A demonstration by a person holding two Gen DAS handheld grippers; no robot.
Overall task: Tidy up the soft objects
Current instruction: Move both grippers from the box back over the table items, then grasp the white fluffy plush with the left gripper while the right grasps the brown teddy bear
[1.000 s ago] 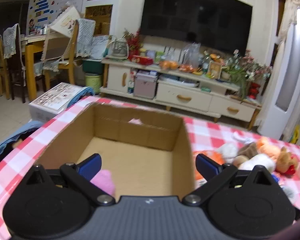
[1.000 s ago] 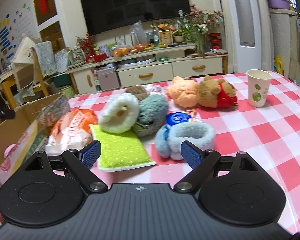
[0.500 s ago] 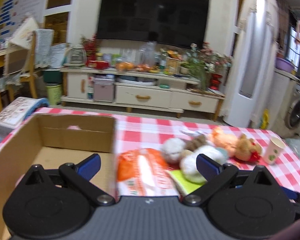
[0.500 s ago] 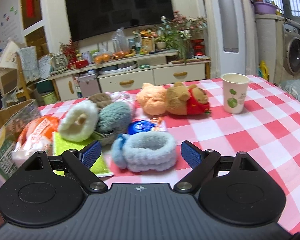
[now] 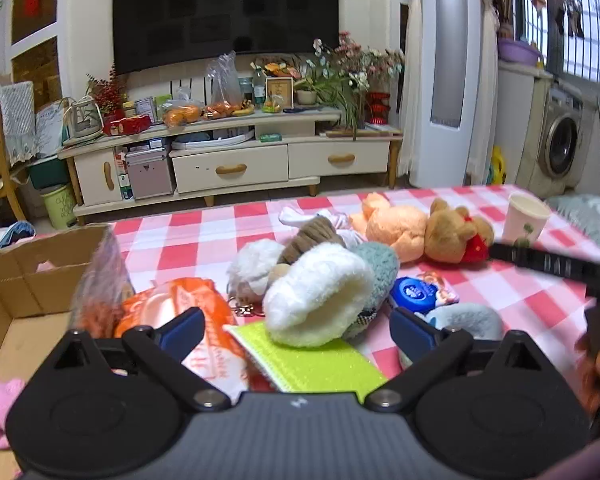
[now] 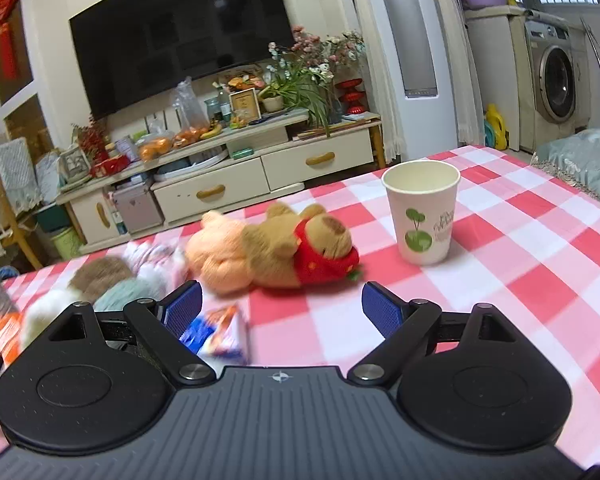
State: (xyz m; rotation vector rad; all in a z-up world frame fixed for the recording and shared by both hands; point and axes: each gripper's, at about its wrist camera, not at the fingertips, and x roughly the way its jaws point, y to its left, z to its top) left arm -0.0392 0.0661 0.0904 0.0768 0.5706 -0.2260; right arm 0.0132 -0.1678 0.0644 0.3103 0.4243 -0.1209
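Over table, both grippers (image 5: 296, 326) (image 6: 282, 306) agape.

Fuzzy plush white slipper (image 5: 318, 294) & bear (image 6: 300, 252), matt corrugated cardboard box (image 5: 24, 280), smooth paper cup (image 6: 422, 212), checked cloth tablecloth (image 6: 520, 248), glossy plastic orange bag (image 5: 188, 312), matt blk plastic grippers w/ ribbed base.

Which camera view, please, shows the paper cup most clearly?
The right wrist view: the paper cup stands upright, near and whole, its green print visible. The left wrist view shows it small at the right, its base hidden by a dark bar.
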